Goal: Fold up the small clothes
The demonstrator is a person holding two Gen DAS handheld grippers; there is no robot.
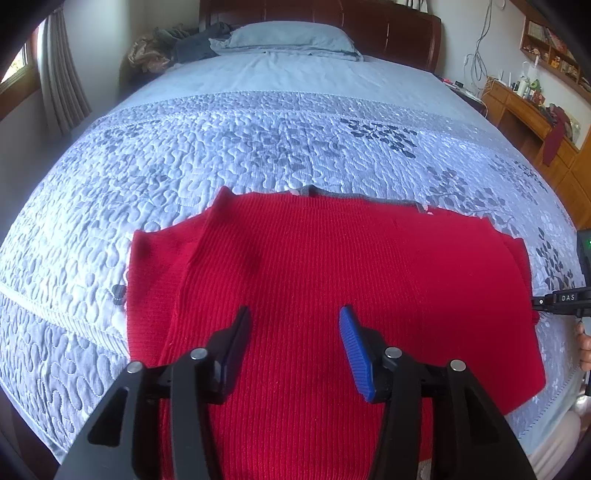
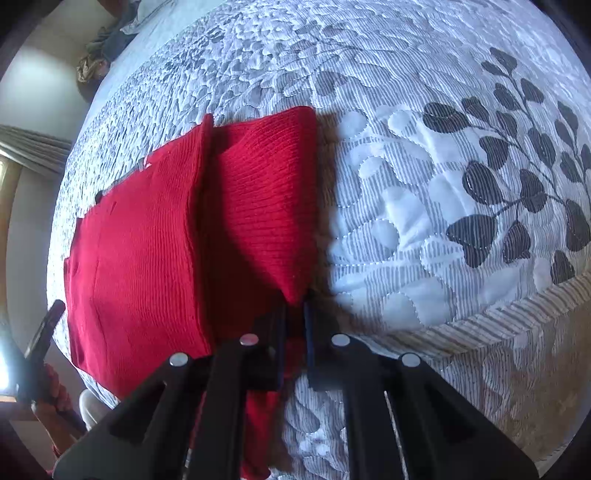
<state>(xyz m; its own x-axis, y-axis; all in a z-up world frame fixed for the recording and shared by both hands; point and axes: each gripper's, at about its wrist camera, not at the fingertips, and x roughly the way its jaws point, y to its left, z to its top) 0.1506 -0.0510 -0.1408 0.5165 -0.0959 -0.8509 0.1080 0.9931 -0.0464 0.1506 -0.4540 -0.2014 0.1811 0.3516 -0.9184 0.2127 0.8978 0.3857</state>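
- Where the left wrist camera looks down along its fingers, the left gripper (image 1: pixel 295 332) hovers over a red ribbed sweater (image 1: pixel 332 266), its two fingers standing apart with nothing clamped between them; one carries a blue pad (image 1: pixel 356 354), and only red knit shows in the gap.
- The sweater lies spread on a quilted bedspread (image 1: pixel 221 147) with a grey leaf print, near the bed's front edge, with a grey neckband (image 1: pixel 354 195) showing along its far edge and a folded layer lying over its left part.
- At the right border of this view part of the right gripper (image 1: pixel 565 299) reaches to the sweater's right edge, with a hand (image 1: pixel 585 347) just below it.
- Farther back lie a pale blue pillow (image 1: pixel 291 37) against a dark wooden headboard (image 1: pixel 321 14), and a wooden desk (image 1: pixel 524 110) stands at the right.
- In the right wrist view, the right gripper (image 2: pixel 295 314) has its fingers drawn together on the near right corner of the sweater (image 2: pixel 147 240), red fabric pinched between them.
- From that corner a folded panel of the sweater rises and lies over the rest, its straight edge running beside bare bedspread (image 2: pixel 443 184).
- At the left border the left gripper (image 2: pixel 44 328) shows dimly, held in a hand (image 2: pixel 55 391); its fingers cannot be made out here.
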